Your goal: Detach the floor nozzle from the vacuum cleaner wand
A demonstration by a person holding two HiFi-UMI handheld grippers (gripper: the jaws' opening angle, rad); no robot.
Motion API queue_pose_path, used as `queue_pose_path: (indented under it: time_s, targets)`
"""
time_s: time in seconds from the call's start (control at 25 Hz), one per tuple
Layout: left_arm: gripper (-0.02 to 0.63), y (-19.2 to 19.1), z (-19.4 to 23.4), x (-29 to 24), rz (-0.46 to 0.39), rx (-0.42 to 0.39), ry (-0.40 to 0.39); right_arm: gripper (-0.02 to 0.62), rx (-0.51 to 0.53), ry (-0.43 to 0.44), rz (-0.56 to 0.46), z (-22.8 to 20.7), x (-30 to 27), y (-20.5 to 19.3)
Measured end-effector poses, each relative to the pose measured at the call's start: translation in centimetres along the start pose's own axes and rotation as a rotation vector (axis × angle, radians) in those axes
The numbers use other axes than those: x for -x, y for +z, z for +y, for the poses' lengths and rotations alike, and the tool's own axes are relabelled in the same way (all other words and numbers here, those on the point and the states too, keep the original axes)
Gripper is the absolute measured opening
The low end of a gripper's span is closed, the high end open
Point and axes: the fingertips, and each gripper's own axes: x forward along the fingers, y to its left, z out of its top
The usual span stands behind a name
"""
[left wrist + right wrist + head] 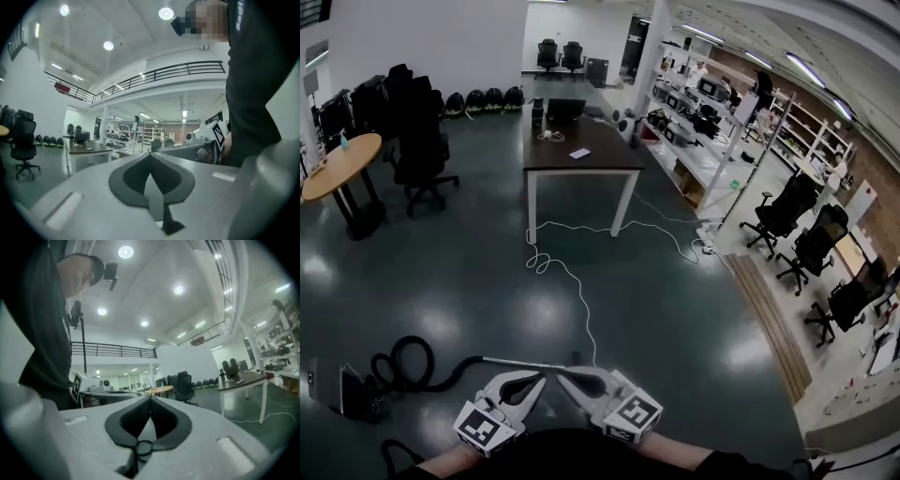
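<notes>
Closed fingers (pixel 126 177) on left gripper (pixel 150 154), nothing between. Closed and empty likewise on right gripper (pixel 150 399). Both sets of tips near each other. Just beyond fingertips, flat on dark floor (pixel 675 319): vacuum cleaner wand (pixel 520 362). Black hose (pixel 403 361) looped further left. Floor nozzle not made out.

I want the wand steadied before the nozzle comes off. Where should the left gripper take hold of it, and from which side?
Take the wand on its bare straight shaft, right of where the black hose joins. It lies flat on the floor, thin and straight, so come from above with the jaws across it. The left gripper is shut and must open first.
</notes>
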Motion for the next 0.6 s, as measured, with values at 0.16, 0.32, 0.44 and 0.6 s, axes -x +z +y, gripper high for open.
queue_pose_path:
  time_s: [0.16, 0.32, 0.44, 0.6]
  targets:
    - [0.002, -1.7, -1.6, -0.5, 0.027, -0.006, -0.004, 0.0, -0.018, -0.017, -0.029, -0.4, 1.0, -1.0]
    - [0.002, -1.6, -2.1, -0.8, 0.053, -0.05, -0.007, 0.0, 0.008, -0.007, -0.042, -0.2, 1.5, -1.3]
    - [0.002, -1.7, -2.3, -0.9, 0.06, -0.048, 0.002, 0.0, -0.009, -0.015, -0.045, -0.2, 1.9, -1.3]
    - [0.002, -2.0, -2.7, -0.7, 0.061, -0.049, 0.004, 0.0, -0.013, -0.035, -0.044, -0.1, 2.5, -1.1]
